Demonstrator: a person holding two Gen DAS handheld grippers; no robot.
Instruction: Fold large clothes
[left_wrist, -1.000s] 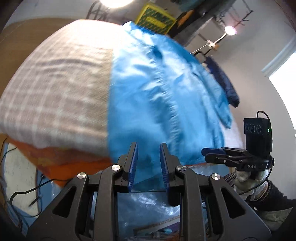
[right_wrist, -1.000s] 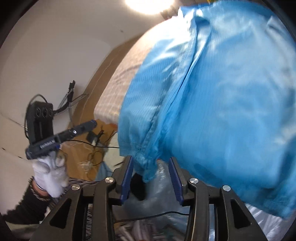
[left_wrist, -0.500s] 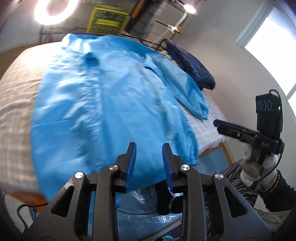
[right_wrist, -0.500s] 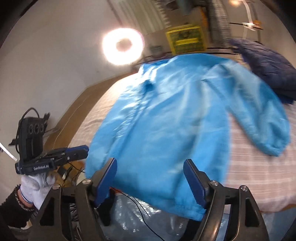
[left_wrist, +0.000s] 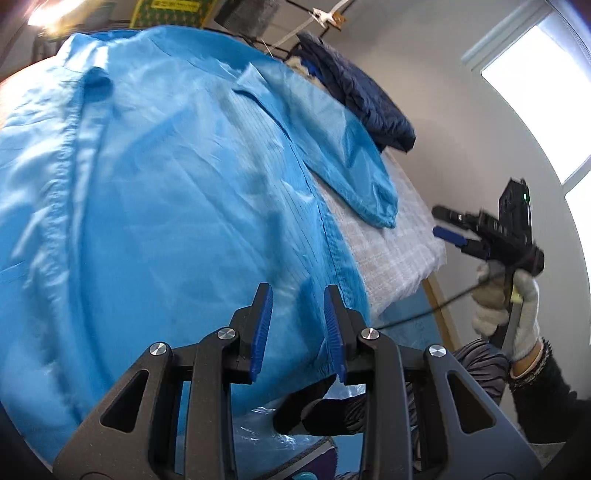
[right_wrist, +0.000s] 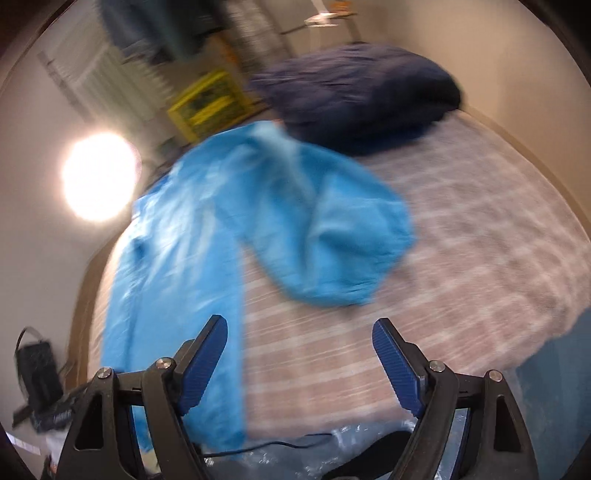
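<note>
We have just let go of the blue jacket: right gripper jaws have just been opening, left gripper released too, both empty above the hem; jacket lies flat on the bed, ready for folding.

You will find no legible text to catalogue: the yellow-and-green box carries print too small to read, and the white lettering on the left gripper body is blurred beyond reading.

Sheeny, smooth blue cloth jacket lies on a matt, woven checked bedcover.
</note>
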